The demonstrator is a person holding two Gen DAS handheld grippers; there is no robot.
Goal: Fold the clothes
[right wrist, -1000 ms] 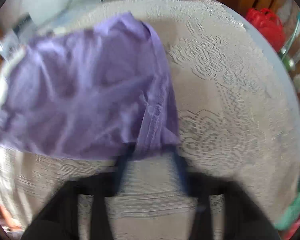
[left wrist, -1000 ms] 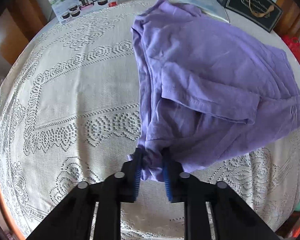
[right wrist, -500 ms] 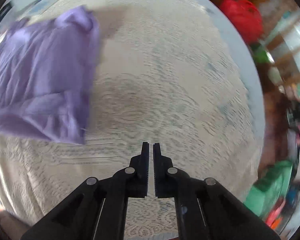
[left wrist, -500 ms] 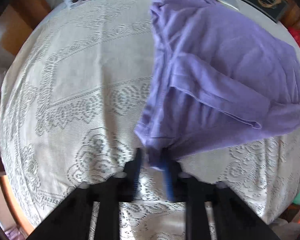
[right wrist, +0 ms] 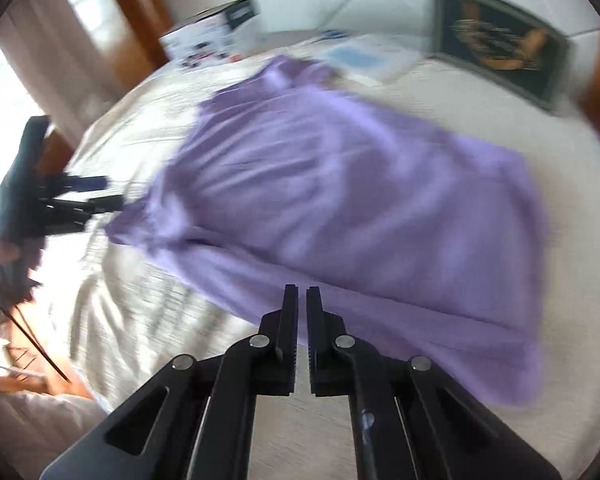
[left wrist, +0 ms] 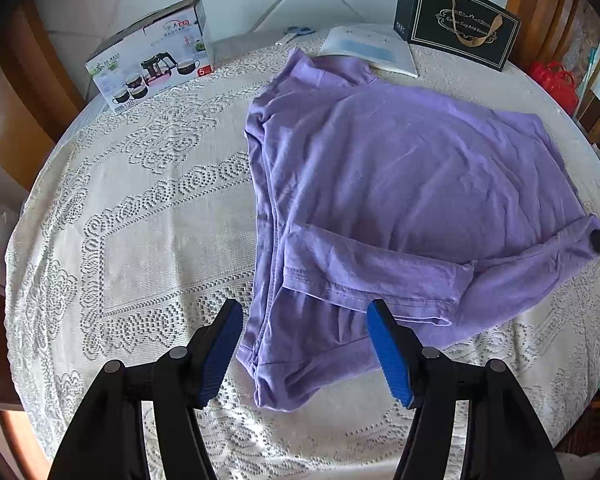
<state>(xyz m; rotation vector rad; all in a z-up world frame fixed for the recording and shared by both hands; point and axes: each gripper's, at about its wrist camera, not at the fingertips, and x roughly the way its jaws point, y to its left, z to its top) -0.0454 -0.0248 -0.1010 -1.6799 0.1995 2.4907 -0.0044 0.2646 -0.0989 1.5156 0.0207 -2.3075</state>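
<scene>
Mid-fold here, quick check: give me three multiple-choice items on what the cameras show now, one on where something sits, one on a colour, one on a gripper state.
1. Where is the tea-set box on the table?
A. At the far left edge, clear of the garment
B. On top of the garment
C. Between the left gripper's fingers

2. What colour is the garment?
A. Green
B. Purple
C. White

3. How is the left gripper set?
A. Shut on the garment
B. Shut on nothing
C. Open, blue pads either side of the garment's near corner

Answers:
1 A: the box stands on the lace cloth near the wall, apart from the fabric.
2 B: both views show purple fabric.
3 C: a wide gap shows between the pads, and the corner lies flat, unpinched. The right gripper, by contrast, is shut with nothing between its fingers.
</scene>
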